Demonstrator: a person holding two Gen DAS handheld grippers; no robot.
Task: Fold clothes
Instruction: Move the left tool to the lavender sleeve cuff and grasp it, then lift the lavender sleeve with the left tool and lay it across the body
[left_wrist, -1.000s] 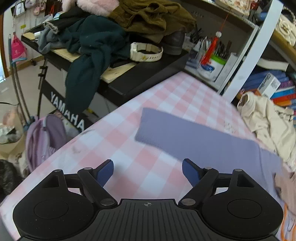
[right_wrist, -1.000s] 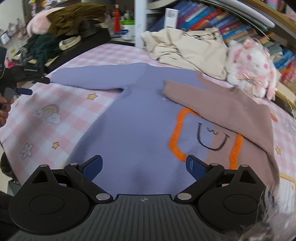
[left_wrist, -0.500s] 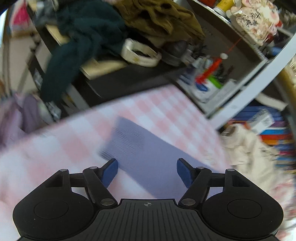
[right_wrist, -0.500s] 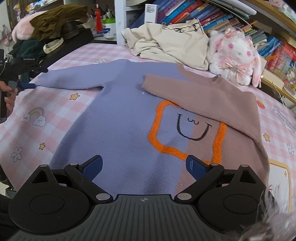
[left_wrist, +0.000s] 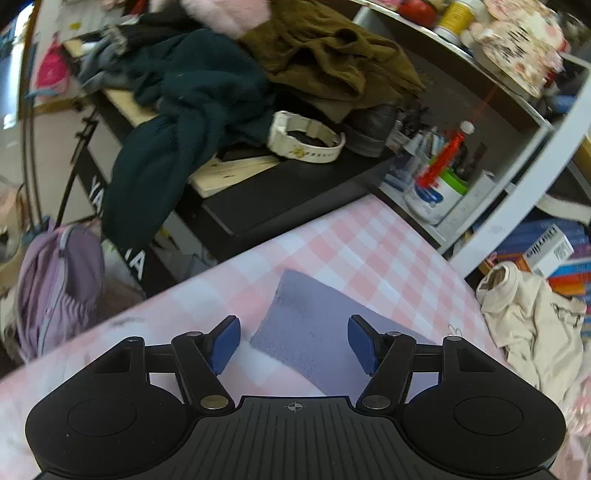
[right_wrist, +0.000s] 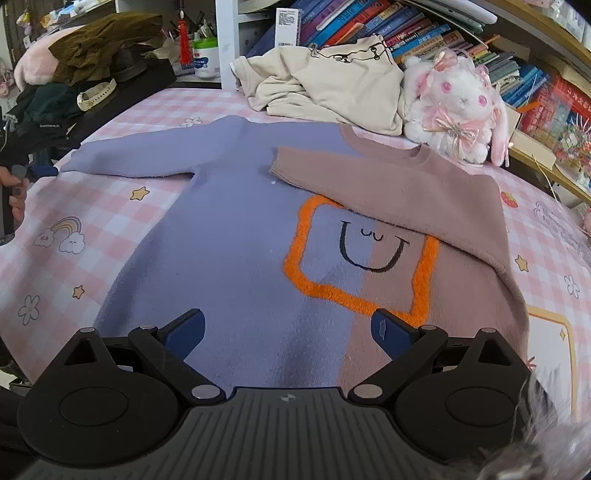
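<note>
**Both hand-held grippers spread wide over the sweater**

Our left hand-held gripper (left_wrist: 293, 341) gapes empty, the lilac sleeve cuff (left_wrist: 306, 325) just ahead between its fingers. Our right hand-held gripper (right_wrist: 290, 330) is released above the sweater (right_wrist: 236, 240), flat on the checked bedsheet (right_wrist: 92, 221).

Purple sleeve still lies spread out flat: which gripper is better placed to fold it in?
Left. The left gripper is open with the purple sleeve cuff between its fingers. The right gripper hovers open over the sweater hem, away from that cuff.
</note>
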